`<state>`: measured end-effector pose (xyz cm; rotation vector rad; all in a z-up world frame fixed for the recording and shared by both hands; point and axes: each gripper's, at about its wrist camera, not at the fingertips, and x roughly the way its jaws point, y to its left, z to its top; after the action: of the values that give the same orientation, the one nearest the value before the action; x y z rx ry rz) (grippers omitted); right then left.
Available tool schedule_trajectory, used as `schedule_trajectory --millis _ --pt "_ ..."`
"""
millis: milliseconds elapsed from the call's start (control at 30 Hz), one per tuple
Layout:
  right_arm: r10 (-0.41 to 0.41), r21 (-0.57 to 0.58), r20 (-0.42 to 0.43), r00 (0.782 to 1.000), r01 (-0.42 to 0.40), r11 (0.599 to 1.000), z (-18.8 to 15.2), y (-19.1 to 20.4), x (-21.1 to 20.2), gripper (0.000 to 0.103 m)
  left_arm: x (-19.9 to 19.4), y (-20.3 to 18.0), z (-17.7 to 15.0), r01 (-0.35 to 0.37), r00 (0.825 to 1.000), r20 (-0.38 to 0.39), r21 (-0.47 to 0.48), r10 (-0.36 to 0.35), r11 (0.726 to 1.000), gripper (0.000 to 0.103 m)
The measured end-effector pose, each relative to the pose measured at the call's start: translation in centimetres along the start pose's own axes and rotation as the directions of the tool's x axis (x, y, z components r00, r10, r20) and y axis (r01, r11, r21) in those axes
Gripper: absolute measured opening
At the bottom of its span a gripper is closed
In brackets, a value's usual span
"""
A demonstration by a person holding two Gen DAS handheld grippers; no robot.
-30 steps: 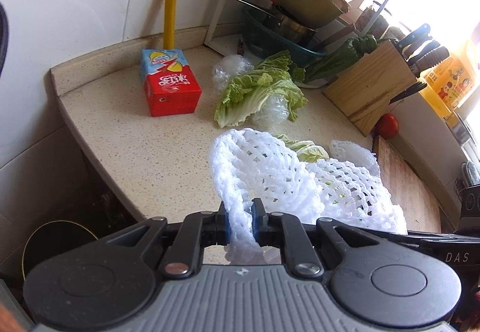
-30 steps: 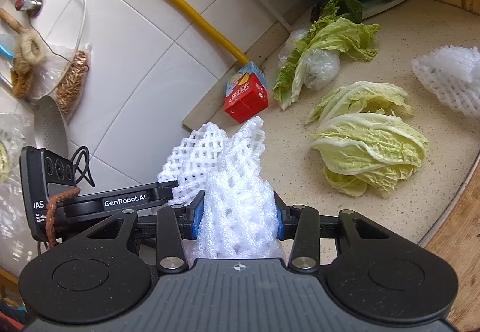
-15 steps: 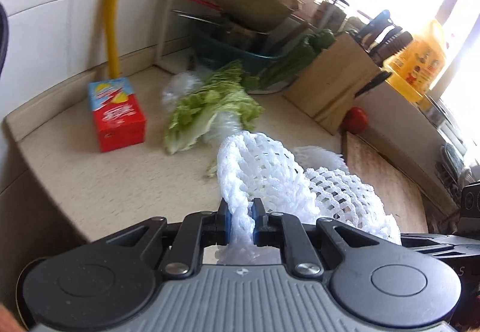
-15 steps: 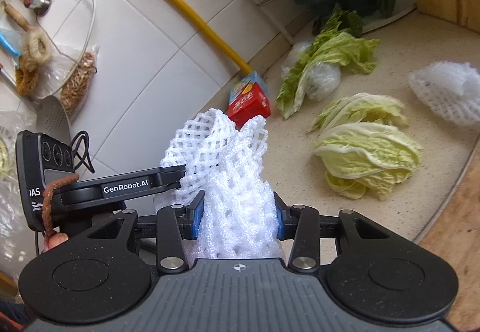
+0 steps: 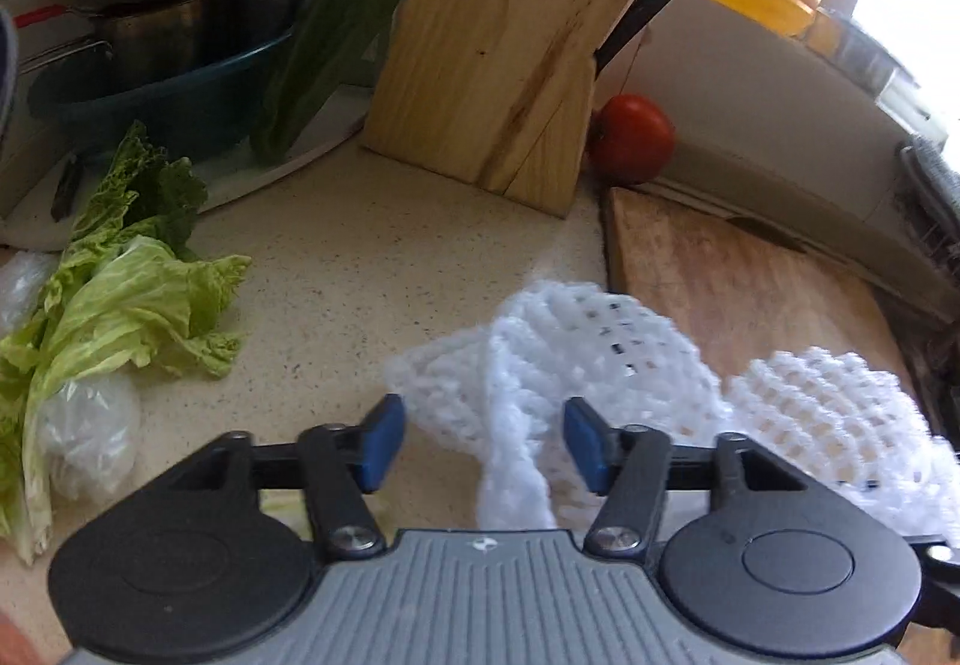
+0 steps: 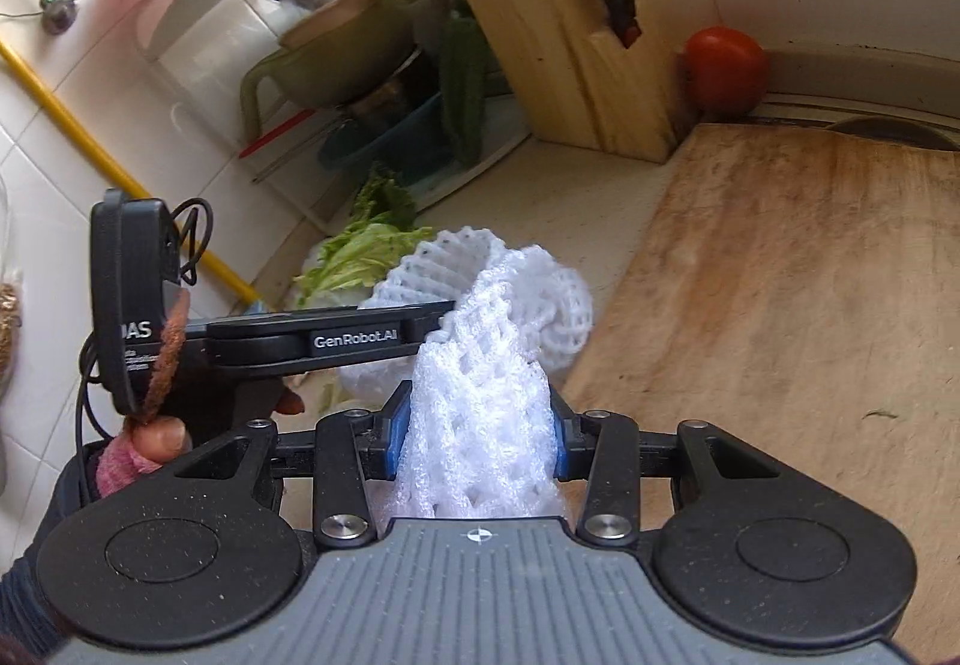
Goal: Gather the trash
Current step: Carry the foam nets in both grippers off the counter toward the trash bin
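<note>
My left gripper (image 5: 480, 440) is open, its blue pads wide apart. A white foam fruit net (image 5: 576, 347) hangs loose between them over the speckled counter (image 5: 360, 269). A second white foam net (image 5: 840, 419) shows at the right. My right gripper (image 6: 480, 440) is shut on a white foam net (image 6: 480, 425) that bulges up between its pads. Beyond it another foam net (image 6: 540, 305) sits by the left gripper's body (image 6: 336, 338).
A wooden knife block (image 5: 504, 59) and a tomato (image 5: 630, 137) stand at the back. A worn cutting board (image 5: 750, 293) lies at the right. Cabbage leaves (image 5: 120, 299) and a clear plastic wrap (image 5: 84, 425) lie at the left. A dish rack with pots (image 5: 150, 35) is behind.
My left gripper has opened and released its foam net. Both grippers swung right, toward the knife block and cutting board. The red carton has left view.
</note>
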<state>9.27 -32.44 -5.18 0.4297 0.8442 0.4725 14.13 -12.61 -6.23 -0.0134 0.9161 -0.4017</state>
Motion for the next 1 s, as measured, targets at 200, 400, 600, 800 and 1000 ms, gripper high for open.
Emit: schedule_trajectory --millis 200,400,600,800,1000 --pt "-0.012 0.008 -0.036 0.999 0.012 1.000 0.7 -2.0 0.7 0.050 1.3 -1.4 0.9 -0.016 0.999 0.031 0.084 0.013 0.996 0.086" --pt "0.005 0.016 -0.040 0.999 -0.005 1.000 1.1 -2.7 0.7 0.051 3.4 -0.7 1.3 0.074 0.997 -0.020 0.071 -0.073 0.995 0.098" --pt "0.010 0.042 -0.026 1.000 -0.009 0.999 0.8 -3.0 0.3 0.051 3.5 1.9 1.4 0.201 0.976 -0.058 -0.105 -0.208 0.974 0.011" --pt "0.023 0.033 -0.005 1.000 -0.023 0.999 0.9 -2.2 -0.4 0.051 1.0 3.2 1.1 0.237 0.971 0.024 -0.174 -0.237 0.956 0.010" --pt "0.043 0.014 0.021 0.999 -0.043 0.999 1.2 -1.1 -1.0 0.051 -3.0 5.2 1.2 0.260 0.964 0.125 -0.230 -0.236 0.938 0.010"
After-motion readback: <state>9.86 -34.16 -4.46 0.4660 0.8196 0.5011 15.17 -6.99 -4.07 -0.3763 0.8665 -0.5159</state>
